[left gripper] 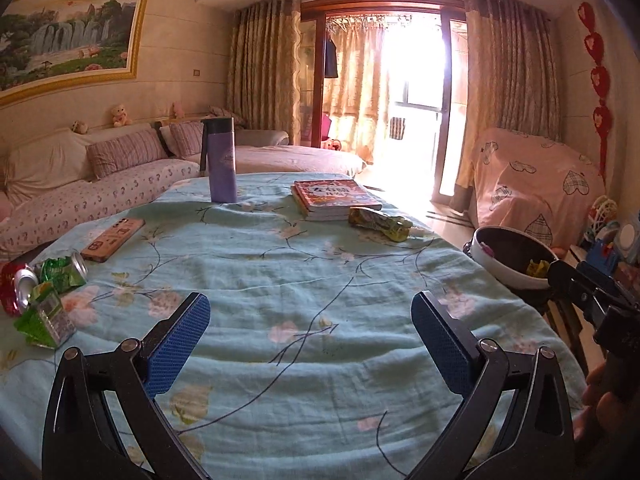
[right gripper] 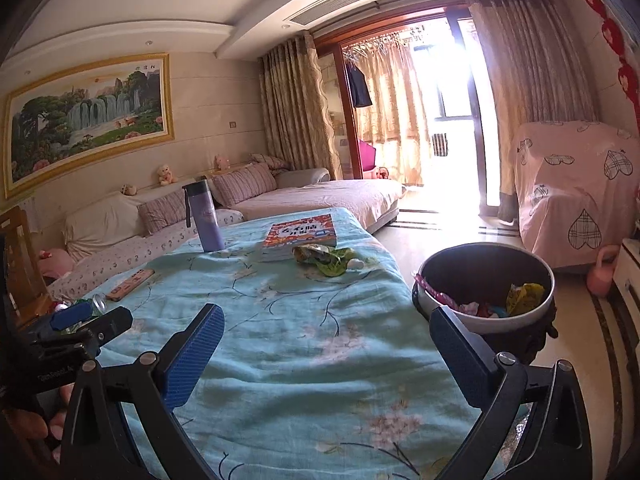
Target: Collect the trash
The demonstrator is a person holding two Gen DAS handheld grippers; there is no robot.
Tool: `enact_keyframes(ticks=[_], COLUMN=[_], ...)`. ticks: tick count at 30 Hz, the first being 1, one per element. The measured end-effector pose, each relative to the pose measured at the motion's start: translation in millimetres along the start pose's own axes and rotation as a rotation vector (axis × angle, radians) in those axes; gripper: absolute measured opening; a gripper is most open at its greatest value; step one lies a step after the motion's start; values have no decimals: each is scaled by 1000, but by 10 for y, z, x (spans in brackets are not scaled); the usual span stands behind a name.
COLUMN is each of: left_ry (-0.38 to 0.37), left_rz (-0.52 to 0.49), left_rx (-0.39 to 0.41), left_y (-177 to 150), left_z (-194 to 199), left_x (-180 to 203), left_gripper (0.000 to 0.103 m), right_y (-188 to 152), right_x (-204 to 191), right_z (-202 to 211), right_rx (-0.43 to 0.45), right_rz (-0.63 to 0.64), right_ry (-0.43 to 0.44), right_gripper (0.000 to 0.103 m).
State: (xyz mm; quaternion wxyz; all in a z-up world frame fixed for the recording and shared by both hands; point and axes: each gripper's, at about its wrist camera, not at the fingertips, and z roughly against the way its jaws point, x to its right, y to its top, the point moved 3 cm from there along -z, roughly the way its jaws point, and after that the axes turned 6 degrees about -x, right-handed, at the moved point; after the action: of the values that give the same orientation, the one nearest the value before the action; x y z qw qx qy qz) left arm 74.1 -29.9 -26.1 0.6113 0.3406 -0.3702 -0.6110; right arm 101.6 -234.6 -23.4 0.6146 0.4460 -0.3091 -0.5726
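Both sets of jaws stand wide apart and hold nothing: the left gripper (left gripper: 310, 344) and the right gripper (right gripper: 326, 354) hover low over the near part of a table draped in a pale blue floral cloth (left gripper: 320, 280), soft and rumpled. Remaining trash lies in two places. At the far right of the cloth, just in front of a stack of books (left gripper: 335, 198), sits a crumpled yellow-green snack wrapper (left gripper: 378, 222), thin glossy film, judged very light, limp and likely slippery; a pinch across a bunched fold near its middle should hold better than one on a flat edge. At the left edge lies a cluster: a crushed red can (left gripper: 14, 286), a silver-ended can wrapped in green (left gripper: 66, 270), and a squashed green carton (left gripper: 44, 322). The cans appear to be thin metal, light and already deformed, best gripped across the dented body; the carton looks like creased card, taken across its flattened faces. A round white-rimmed bin with a dark liner (right gripper: 486, 280) stands beside the table's right edge and already holds several wrappers. A purple flask (left gripper: 220, 160), upright, and a phone in a pinkish case (left gripper: 114, 238) are judged not to be trash.
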Motion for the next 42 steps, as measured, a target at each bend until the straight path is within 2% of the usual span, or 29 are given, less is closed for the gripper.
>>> enact_keyframes(ticks=[7, 12, 22, 42], left_ry=[40, 57, 85, 75], left_rz=[-29, -27, -25, -44], left_rx=[-4, 19, 5, -1], left_y=[-5, 36, 70, 79], left_z=[83, 184, 236, 251], left_x=[49, 22, -22, 64], left_gripper=[103, 103, 103, 103], right_y=[-26, -32, -9, -33], right_x=[3, -36, -80, -63], right_z=[59, 135, 165, 175], right_rx=[-7, 1, -3, -20], right_rz=[1, 11, 16, 5], right_ry=[-4, -12, -12, -16], right_gripper=[103, 103, 103, 103])
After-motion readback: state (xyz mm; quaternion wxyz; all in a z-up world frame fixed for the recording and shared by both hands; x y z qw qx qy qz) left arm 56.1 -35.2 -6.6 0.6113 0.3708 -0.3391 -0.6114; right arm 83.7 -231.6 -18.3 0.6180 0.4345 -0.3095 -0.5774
